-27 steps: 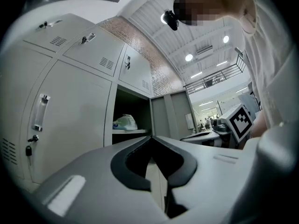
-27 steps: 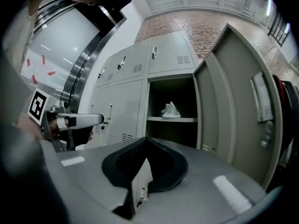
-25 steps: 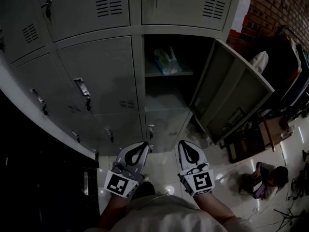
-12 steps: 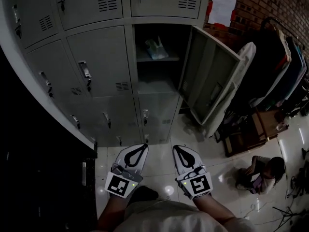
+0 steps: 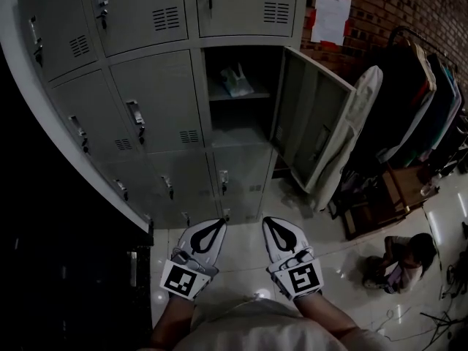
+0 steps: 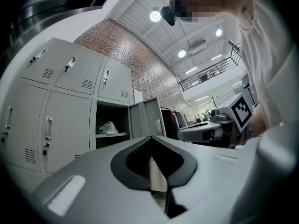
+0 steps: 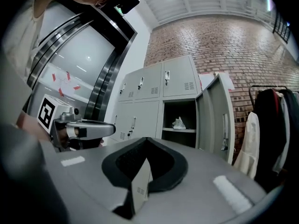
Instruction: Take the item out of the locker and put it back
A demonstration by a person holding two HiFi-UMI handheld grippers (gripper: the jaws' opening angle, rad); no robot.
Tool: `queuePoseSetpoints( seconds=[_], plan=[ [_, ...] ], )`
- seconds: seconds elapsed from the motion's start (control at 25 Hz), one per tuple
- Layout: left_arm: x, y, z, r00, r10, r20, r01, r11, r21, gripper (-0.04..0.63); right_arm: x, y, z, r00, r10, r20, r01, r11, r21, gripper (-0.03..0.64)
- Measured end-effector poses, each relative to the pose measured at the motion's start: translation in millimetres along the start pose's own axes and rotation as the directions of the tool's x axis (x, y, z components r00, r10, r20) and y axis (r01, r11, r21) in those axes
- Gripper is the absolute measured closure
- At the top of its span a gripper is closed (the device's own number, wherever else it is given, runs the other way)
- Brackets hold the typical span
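Lockers [image 5: 146, 108] of grey steel fill the left; one door [image 5: 311, 123] hangs open, with a crumpled plastic bag [image 5: 235, 82] on the shelf inside. Over glossy floor tiles [image 5: 243, 258], the left gripper [image 5: 217, 225] and right gripper [image 5: 269, 224] are both closed and empty, well apart from the bag. Coats [image 5: 424, 101] hang by a brick wall [image 5: 409, 6].
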State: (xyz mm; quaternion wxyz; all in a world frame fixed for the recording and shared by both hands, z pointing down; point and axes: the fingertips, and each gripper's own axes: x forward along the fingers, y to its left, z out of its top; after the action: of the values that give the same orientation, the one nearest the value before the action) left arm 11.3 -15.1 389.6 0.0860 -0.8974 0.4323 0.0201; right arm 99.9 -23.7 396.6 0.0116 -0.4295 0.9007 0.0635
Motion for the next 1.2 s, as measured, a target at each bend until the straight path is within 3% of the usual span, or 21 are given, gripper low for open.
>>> queuePoseSetpoints(
  seconds=[0.36,0.84,1.2],
  plan=[
    [-3,-11,4,1.000,-0.018,0.000,0.018,1.000,0.005,0.594,-3,-2,6,1.000,0.000,0.002,0.000,1.000,-0.013,0.617],
    [-13,-8,0,1.000,0.017,-0.016,-0.017,0.999,-0.029,0.594,-2,6,2,0.999,0.032,-0.010,-0.032,0.999,-0.015,0.617],
    [-15,-6,1,0.999,0.032,0.005,-0.032,0.999,-0.009,0.594,-4,8,1,0.999,0.043,-0.021,-0.043,0.999,-0.018,0.617]
  ],
)
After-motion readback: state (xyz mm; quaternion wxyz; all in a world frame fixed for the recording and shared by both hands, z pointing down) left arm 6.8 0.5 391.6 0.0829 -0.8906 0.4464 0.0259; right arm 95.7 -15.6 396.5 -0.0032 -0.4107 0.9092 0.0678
